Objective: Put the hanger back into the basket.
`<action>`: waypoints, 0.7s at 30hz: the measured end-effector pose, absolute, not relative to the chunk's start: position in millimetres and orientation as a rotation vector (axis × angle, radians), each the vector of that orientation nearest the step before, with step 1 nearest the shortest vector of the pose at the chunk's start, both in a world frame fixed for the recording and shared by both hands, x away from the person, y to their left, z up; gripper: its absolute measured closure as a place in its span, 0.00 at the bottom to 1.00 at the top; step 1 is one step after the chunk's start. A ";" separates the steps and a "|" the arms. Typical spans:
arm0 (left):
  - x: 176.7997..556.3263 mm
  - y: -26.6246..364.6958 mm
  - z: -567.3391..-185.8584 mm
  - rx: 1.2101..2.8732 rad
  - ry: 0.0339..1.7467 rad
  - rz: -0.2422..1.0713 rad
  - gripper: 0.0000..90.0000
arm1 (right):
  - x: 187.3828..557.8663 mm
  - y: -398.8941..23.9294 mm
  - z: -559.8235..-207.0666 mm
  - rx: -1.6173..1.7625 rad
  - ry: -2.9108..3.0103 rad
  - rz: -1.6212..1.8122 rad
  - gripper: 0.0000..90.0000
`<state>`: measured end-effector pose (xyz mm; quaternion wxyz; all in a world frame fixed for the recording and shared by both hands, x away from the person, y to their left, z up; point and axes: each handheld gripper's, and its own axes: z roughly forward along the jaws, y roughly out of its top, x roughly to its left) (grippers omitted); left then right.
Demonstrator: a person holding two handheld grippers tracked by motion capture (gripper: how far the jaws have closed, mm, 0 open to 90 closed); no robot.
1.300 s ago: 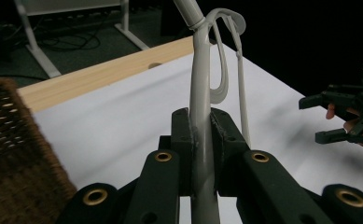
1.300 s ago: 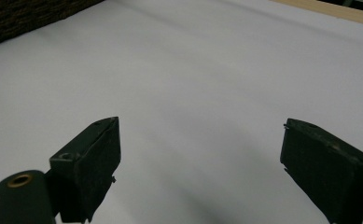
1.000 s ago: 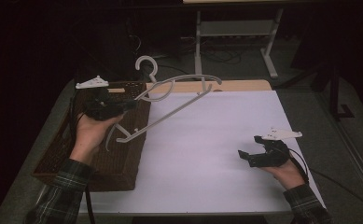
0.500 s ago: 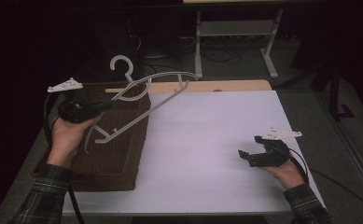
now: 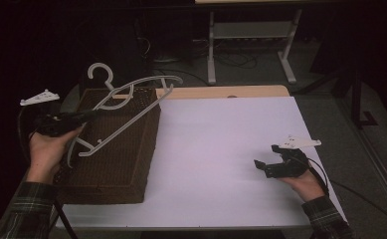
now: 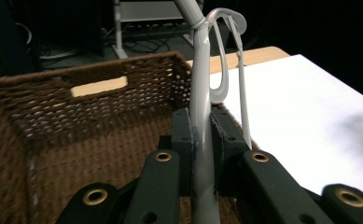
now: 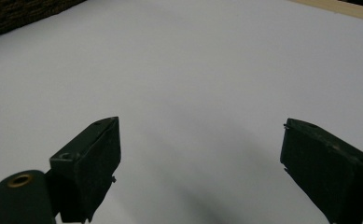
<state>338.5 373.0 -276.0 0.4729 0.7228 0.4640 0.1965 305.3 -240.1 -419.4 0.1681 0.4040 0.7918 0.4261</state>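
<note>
Hanger [image 5: 126, 107] pinched in left claw [image 6: 200, 140] above wicker basket [image 5: 126, 164]; right claw [image 5: 266, 167] spread over white table [image 5: 221, 149]

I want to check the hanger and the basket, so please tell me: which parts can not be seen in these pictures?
- Basket floor: high view, too dark; left gripper view, the left gripper covers part of it.
- Hanger lower bar: left gripper view, cut off by the bottom edge.
- Hanger hook: left gripper view, cut off by the top edge.
- Right gripper pads: high view, too small.
</note>
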 end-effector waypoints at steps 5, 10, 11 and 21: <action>333.6 386.9 -278.8 1.756 1.166 0.496 0.90 | 305.7 -240.8 -419.7 1.153 2.252 1.209 0.13; 327.2 402.5 -280.9 1.739 1.194 0.516 0.91 | 306.5 -240.8 -420.9 1.160 2.256 1.202 0.13; 325.9 405.4 -281.6 1.735 1.201 0.520 0.90 | 306.5 -240.7 -421.0 1.160 2.257 1.202 0.13; 315.5 432.9 -292.7 1.732 1.267 0.549 0.90 | 307.6 -241.4 -422.0 1.167 2.256 1.197 0.13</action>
